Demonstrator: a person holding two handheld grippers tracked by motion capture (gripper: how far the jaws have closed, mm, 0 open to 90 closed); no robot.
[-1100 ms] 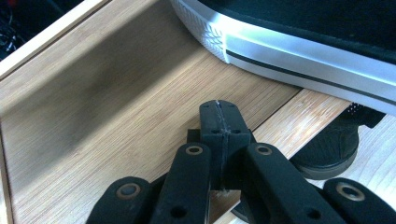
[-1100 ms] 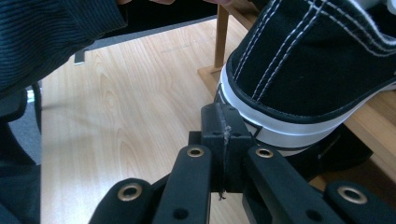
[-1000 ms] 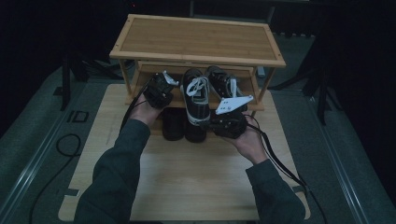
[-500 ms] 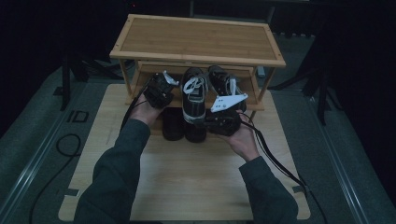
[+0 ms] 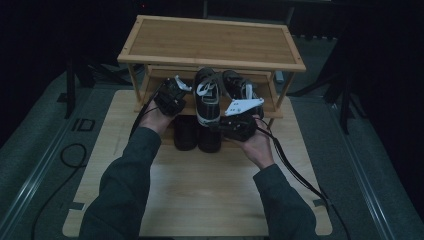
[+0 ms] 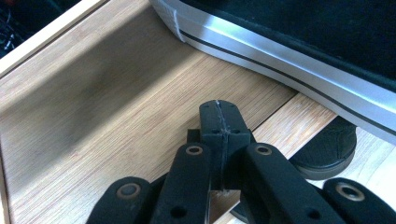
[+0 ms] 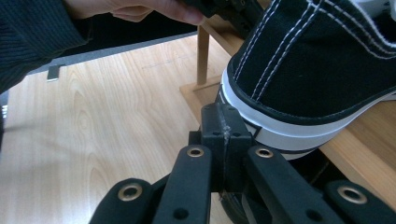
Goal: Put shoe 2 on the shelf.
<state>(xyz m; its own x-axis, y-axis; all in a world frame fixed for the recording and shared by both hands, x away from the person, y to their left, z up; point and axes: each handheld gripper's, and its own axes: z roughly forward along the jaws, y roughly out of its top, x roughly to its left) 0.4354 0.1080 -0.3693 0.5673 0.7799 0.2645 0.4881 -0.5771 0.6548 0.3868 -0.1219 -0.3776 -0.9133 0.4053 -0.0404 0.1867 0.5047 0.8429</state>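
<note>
A black canvas sneaker (image 5: pixel 206 95) with white laces and a white sole lies on the lower shelf of a wooden shoe rack (image 5: pixel 210 42), its heel jutting over the front edge. My left gripper (image 5: pixel 176 91) is at the sneaker's left. In the left gripper view its jaws are shut (image 6: pixel 219 119) and empty over the shelf board (image 6: pixel 93 116), with the sneaker's sole (image 6: pixel 289 51) beside them. My right gripper (image 5: pixel 220 126) is at the heel. Its shut jaws (image 7: pixel 226 126) stand right against the sneaker's (image 7: pixel 317 70) white heel rim, gripping nothing.
A second black sneaker (image 5: pixel 239 86) lies on the same shelf to the right. Two dark shoes (image 5: pixel 185 132) stand on the light wooden board (image 5: pixel 200 190) under the rack's front. Rack posts (image 7: pixel 203 51) flank the shelf. Cables trail from both grippers.
My right gripper has edged slightly forward and left, closer to the sneaker's heel. The left gripper has stayed where it was.
</note>
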